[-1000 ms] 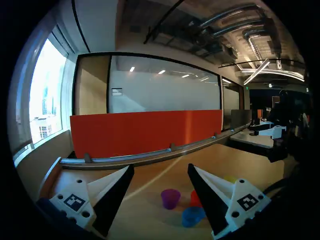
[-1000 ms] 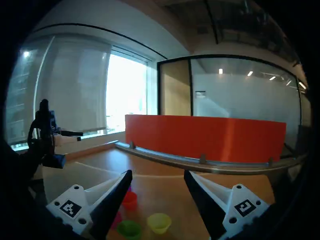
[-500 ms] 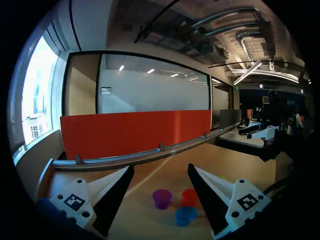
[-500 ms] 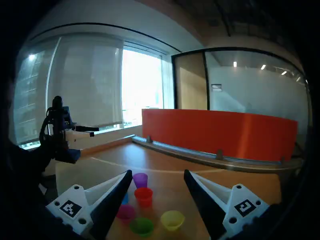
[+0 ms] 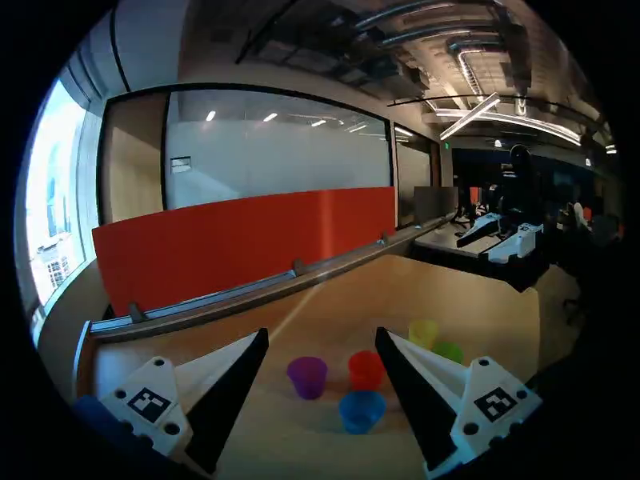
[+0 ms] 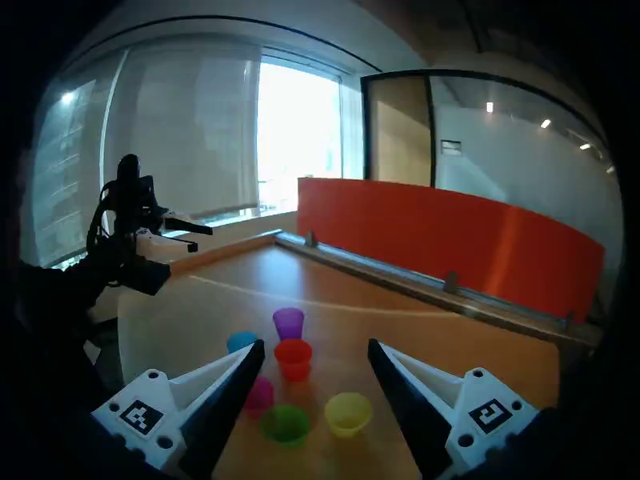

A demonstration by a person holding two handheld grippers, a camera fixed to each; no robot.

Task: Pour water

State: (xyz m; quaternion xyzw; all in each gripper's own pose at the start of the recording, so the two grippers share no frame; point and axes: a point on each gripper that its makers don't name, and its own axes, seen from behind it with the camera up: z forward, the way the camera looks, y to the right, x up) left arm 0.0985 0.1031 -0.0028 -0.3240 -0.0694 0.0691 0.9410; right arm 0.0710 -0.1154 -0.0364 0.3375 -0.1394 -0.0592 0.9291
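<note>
Several small plastic cups stand close together on the wooden table (image 5: pixel 480 312). In the left gripper view I see a purple cup (image 5: pixel 308 378), a red cup (image 5: pixel 366 370), a blue cup (image 5: pixel 362 411), a yellow cup (image 5: pixel 423 333) and a green cup (image 5: pixel 449 350). My left gripper (image 5: pixel 320 340) hangs open above them, holding nothing. The right gripper view has the purple cup (image 6: pixel 289 323), red cup (image 6: pixel 294 359), blue cup (image 6: pixel 241 342), a pink cup (image 6: pixel 259 394), green cup (image 6: pixel 286 424) and yellow cup (image 6: pixel 349 414). My right gripper (image 6: pixel 314 346) is open and empty over the group.
An orange divider screen (image 5: pixel 240 240) with a metal rail runs along the table's far edge. A bright window (image 6: pixel 296 144) lies beyond it. The other hand-held gripper (image 5: pixel 504 236) shows far right, and the left one (image 6: pixel 160 232) far left. Bare tabletop (image 6: pixel 480 352) surrounds the cups.
Both views have swung and tipped down, so more cups and more of the table show, higher between the fingers. Both grippers stay open and empty.
</note>
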